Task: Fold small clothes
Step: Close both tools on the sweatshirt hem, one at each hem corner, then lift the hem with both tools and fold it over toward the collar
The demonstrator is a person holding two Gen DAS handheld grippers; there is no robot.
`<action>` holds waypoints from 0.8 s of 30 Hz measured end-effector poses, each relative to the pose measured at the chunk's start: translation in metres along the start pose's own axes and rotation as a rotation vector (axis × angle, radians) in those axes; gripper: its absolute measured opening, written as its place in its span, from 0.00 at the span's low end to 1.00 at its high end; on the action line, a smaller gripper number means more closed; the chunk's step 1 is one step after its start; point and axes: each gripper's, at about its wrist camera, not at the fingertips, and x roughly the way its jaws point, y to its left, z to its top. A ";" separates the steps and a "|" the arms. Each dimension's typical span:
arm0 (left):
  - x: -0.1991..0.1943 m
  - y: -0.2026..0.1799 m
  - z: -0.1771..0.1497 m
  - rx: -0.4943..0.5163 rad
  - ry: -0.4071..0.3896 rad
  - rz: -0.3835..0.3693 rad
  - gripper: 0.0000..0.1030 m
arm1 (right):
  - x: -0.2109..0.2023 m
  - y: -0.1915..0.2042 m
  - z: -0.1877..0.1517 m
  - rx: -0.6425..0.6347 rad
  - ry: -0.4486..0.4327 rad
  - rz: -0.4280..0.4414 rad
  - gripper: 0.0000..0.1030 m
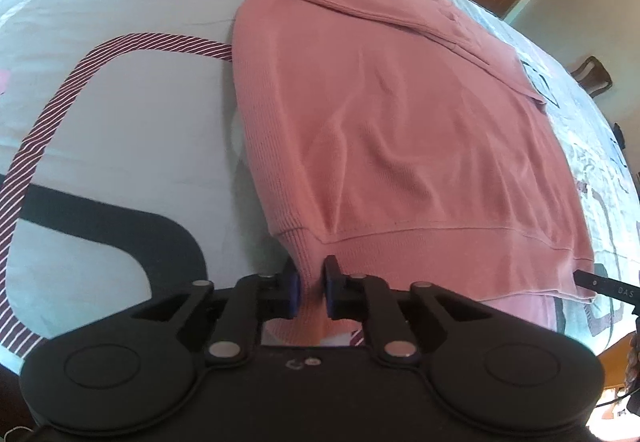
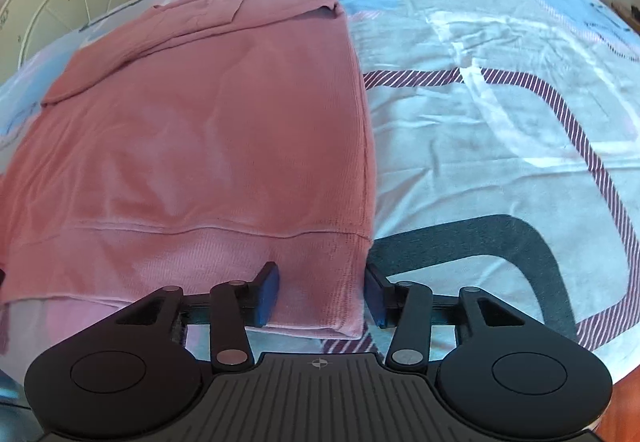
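The left gripper has its jaws closed tight on the near left corner of the pink sweater, the ribbed hem bunched into a narrow fold between the blue pads. The right gripper stands with its jaws partly open astride the near right corner of the same hem; the cloth lies between the pads, but they do not look to be pressing on it, so nothing is held on that side.

Outward from the jaws, the sweater lies flat on the bed, on a sheet patterned with striped and dark rounded bands. Its sides already look turned in, with a sleeve lying across the far part, so the garment makes a long, narrow rectangle running away from both cameras. The hem is the nearest edge, close to the bed's near side.

My reading is that the step in hand is gripping the two hem corners for the lengthwise fold. The next move calls for the right jaws to close on their corner, then for both hands to lift together and carry the hem toward the far edge, keeping the corners level so the fold lands square.
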 end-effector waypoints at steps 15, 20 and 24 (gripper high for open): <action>-0.021 -0.020 0.075 -0.007 -0.176 -0.111 0.07 | -0.024 -0.004 0.057 0.135 -0.088 0.268 0.10; -0.008 -0.027 0.133 -0.038 -0.258 -0.113 0.07 | -0.020 -0.002 0.127 0.151 -0.185 0.319 0.10; 0.011 -0.035 0.190 -0.060 -0.331 -0.087 0.07 | 0.005 0.001 0.191 0.163 -0.242 0.333 0.10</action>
